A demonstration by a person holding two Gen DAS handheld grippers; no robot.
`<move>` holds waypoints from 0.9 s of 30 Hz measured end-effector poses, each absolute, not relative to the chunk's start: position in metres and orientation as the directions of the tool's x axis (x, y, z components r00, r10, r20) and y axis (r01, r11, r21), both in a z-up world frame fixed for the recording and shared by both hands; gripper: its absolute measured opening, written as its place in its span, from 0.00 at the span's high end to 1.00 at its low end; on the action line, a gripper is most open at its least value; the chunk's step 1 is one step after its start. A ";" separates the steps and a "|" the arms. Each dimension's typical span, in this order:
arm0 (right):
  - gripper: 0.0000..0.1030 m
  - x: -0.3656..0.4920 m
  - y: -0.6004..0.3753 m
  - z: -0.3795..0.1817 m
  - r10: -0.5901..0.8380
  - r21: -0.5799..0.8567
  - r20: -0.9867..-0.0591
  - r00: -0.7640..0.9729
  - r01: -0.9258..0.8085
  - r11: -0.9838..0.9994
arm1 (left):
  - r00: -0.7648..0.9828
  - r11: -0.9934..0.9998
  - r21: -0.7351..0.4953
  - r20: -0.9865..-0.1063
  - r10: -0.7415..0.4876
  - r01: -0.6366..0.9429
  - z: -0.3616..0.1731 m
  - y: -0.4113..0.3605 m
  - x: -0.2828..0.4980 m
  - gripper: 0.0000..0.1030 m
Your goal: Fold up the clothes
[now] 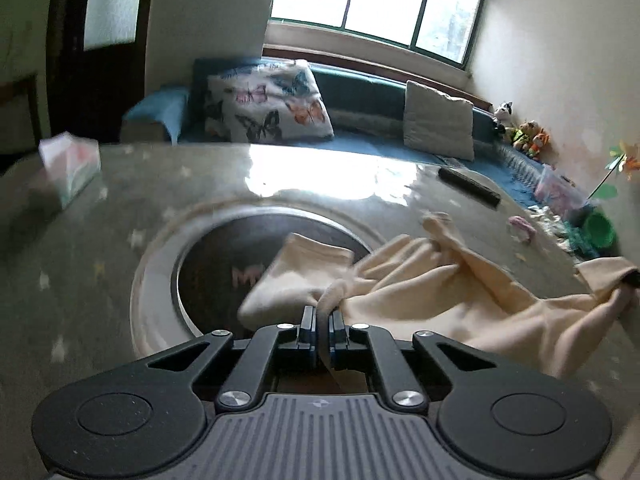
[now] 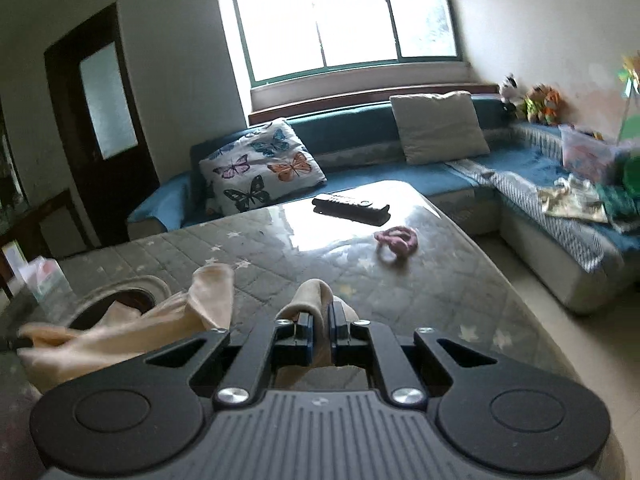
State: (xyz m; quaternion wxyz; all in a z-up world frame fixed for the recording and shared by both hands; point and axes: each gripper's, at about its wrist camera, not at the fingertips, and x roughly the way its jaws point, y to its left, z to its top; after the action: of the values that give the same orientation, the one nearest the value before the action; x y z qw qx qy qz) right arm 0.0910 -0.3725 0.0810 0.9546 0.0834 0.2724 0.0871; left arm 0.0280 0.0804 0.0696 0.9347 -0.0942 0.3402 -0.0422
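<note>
Left tongs (image 1: 323, 312) nearly closed, pinching a bunched edge of the cream garment (image 1: 432, 292). Right tongs (image 2: 321, 316) likewise narrow, clamped on another fold. Garment rumpled across the counter (image 2: 280, 248), partly over a dark round inset (image 1: 224, 264).

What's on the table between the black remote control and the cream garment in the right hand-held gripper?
A pink scrunchie-like fabric loop lies between the black remote control and the cream garment clamped in the right hand-held gripper; the right wrist view shows it best.
</note>
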 end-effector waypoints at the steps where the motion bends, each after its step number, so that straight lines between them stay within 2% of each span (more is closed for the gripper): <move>1: 0.94 0.083 -0.377 0.083 0.213 0.219 -0.495 0.843 -0.117 0.969 | 0.763 0.974 -0.225 -0.627 -0.159 0.019 0.072 0.083 0.020 0.94; 5: 0.94 0.066 -0.390 0.088 0.209 0.237 -0.485 0.849 -0.102 0.966 | 0.728 0.977 -0.213 -0.666 -0.164 0.026 0.068 0.085 -0.003 0.93; 10: 0.87 0.071 -0.399 0.062 0.122 0.193 -0.617 0.778 -0.001 0.981 | 0.686 0.983 -0.182 -0.712 -0.149 0.025 0.055 0.086 -0.013 0.90; 12: 0.85 0.073 -0.404 0.056 0.087 0.174 -0.639 0.765 0.033 0.984 | 0.686 0.985 -0.170 -0.714 -0.143 0.028 0.056 0.087 -0.013 0.77; 13: 0.80 0.074 -0.406 0.055 0.069 0.164 -0.646 0.760 0.049 0.985 | 0.695 0.987 -0.158 -0.706 -0.134 0.030 0.058 0.086 -0.015 0.67; 15: 0.76 0.073 -0.407 0.058 0.058 0.149 -0.638 0.768 0.049 0.988 | 0.715 0.990 -0.135 -0.689 -0.120 0.036 0.064 0.085 -0.014 0.60; 19: 0.64 0.079 -0.391 0.066 0.103 0.129 -0.610 0.785 -0.030 0.991 | 0.742 0.992 -0.110 -0.659 -0.123 0.067 0.071 0.074 0.000 0.59; 27: 0.56 0.111 -0.328 0.063 0.266 0.124 -0.595 0.758 -0.240 0.963 | 0.736 0.988 -0.058 -0.661 -0.144 0.141 0.059 0.039 0.062 0.60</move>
State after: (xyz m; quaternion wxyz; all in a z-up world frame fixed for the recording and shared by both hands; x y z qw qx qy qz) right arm 0.1111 -0.3282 0.0625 0.9374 0.0202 0.3203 0.1351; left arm 0.0621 0.0391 0.0595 0.9317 -0.0019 0.3550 -0.0766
